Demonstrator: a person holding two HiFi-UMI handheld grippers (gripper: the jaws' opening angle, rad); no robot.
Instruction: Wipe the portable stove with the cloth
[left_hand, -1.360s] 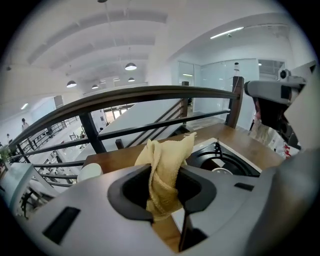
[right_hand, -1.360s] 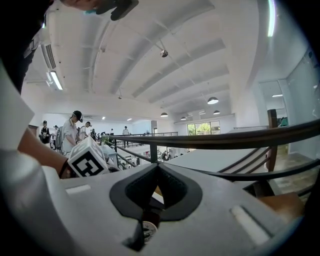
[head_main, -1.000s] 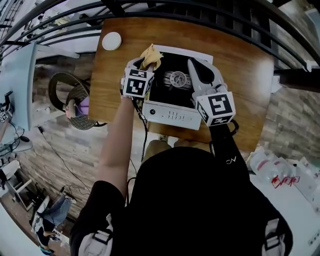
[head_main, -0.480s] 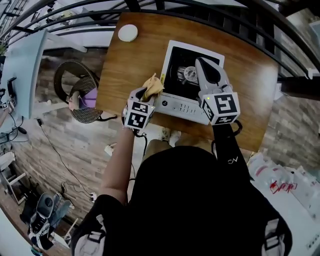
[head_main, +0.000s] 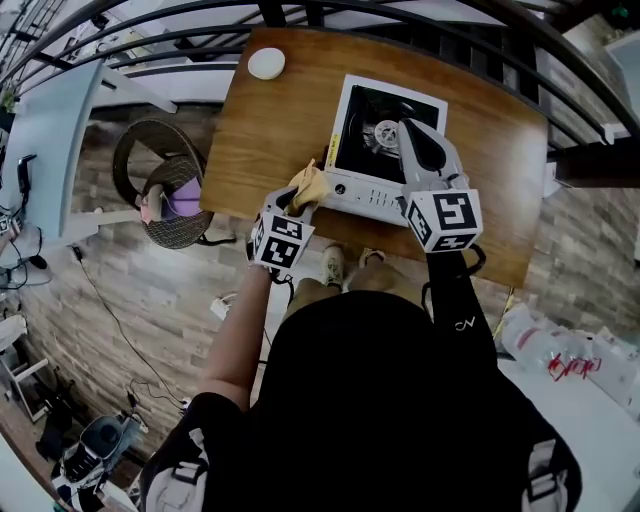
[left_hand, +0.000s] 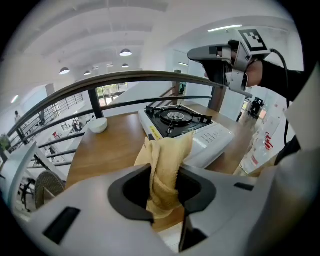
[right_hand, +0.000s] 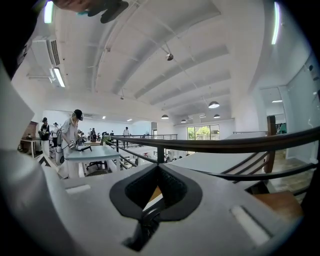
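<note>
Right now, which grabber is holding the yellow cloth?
The left gripper: its jaws are shut on the cloth. The right gripper is shut on nothing, over the stove.

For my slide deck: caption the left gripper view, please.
Left gripper clamps a yellow cloth near the portable stove.
</note>
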